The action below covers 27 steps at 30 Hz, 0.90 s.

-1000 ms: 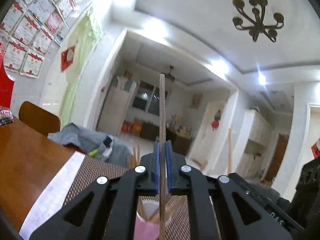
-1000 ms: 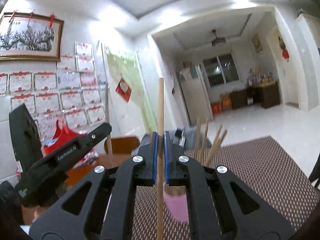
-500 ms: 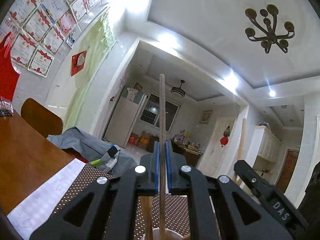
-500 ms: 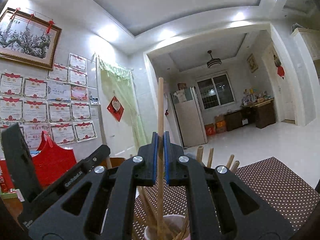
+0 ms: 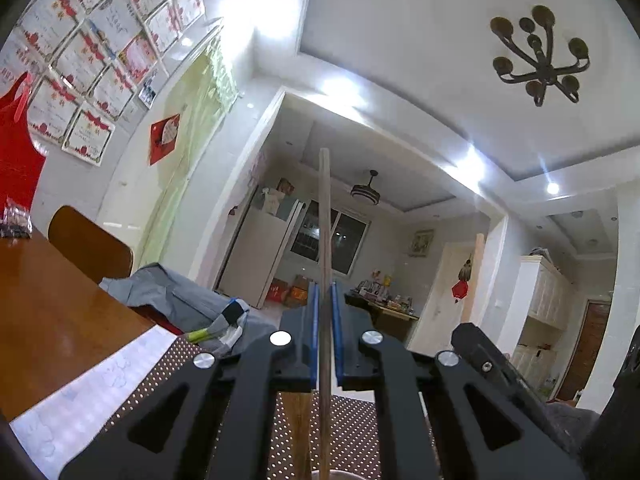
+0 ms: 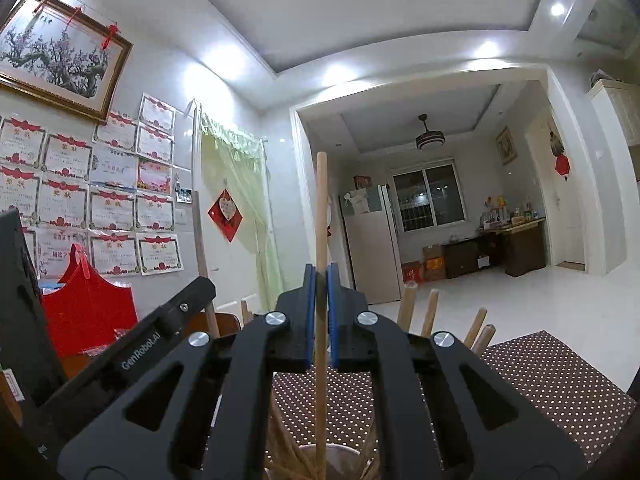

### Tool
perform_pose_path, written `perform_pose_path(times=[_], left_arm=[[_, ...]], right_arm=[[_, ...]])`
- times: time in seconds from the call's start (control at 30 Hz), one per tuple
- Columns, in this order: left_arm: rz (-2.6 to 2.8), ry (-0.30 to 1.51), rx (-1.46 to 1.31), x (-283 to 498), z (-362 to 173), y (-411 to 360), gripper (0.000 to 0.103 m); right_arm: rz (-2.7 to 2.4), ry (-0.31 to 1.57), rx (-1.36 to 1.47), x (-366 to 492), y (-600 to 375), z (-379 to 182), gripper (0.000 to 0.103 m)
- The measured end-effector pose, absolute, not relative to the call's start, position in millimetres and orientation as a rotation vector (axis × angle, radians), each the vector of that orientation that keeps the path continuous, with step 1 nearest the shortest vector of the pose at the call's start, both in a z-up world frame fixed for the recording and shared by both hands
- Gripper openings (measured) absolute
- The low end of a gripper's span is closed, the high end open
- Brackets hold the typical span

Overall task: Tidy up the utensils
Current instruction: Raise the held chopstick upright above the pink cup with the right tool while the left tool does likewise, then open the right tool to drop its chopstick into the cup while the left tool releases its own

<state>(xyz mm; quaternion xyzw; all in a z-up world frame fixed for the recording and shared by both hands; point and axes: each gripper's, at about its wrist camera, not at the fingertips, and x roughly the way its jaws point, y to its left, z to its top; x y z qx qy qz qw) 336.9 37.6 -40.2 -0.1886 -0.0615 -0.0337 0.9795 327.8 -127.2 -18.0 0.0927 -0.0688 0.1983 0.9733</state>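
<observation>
In the left wrist view my left gripper (image 5: 325, 300) is shut on an upright wooden chopstick (image 5: 324, 208) whose lower end reaches a cup rim (image 5: 320, 474) at the bottom edge. In the right wrist view my right gripper (image 6: 319, 280) is shut on a second upright chopstick (image 6: 321, 208), its lower end inside the cup (image 6: 352, 454). Several other chopsticks (image 6: 408, 304) lean in that cup. Each gripper shows in the other's view: the right one (image 5: 492, 360) and the left one (image 6: 168, 320), close side by side.
The cup stands on a brown dotted placemat (image 6: 540, 372) on a wooden table (image 5: 48, 320). A white paper sheet (image 5: 100, 384) lies left of the mat. Beyond are a chair back (image 5: 88, 244), a grey garment (image 5: 172, 296) and a red bag (image 6: 88, 308).
Both grippers have sunk toward the cup with their chopsticks; the cup has slid to the bottom edge of both views. The jaws stay closed on the sticks.
</observation>
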Motion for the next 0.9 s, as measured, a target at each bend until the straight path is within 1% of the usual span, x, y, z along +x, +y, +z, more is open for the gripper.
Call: perform_pose_path(times=[0.23,0.33,0.4,0.47,0.63,0.73,0.83,0.9], left_arm=[[-0.068,-0.100,-0.374,338,-41,39,0.007],[-0.078,-0.062,-0.377,341,-42,40,0.007],[-0.083,-0.051,-0.382,341,-43,41,0.008],[-0.086,-0.042,-0.376,339,-42,41,0.030],[-0.065,-0.027,-0.344,329,-37,43,0.035],[-0.048,0.001,-0.317,324,-32,42,0.044],[-0.027,0.034,-0.272,320,-27,39,0.046],[-0.007,0.063,-0.213,318,-27,33,0.052]], right_arm=[[0.401,-0.112,0.177,326,-130,-23,0.006],[0.403,-0.099,0.183,324,-132,-24,0.006],[0.401,-0.090,0.166,320,-131,-26,0.006],[0.397,-0.083,0.157,318,-132,-28,0.006],[0.384,-0.060,0.164,313,-138,-31,0.007],[0.380,-0.050,0.170,309,-140,-33,0.007],[0.379,-0.044,0.177,306,-141,-33,0.007],[0.376,-0.040,0.177,303,-142,-34,0.007]])
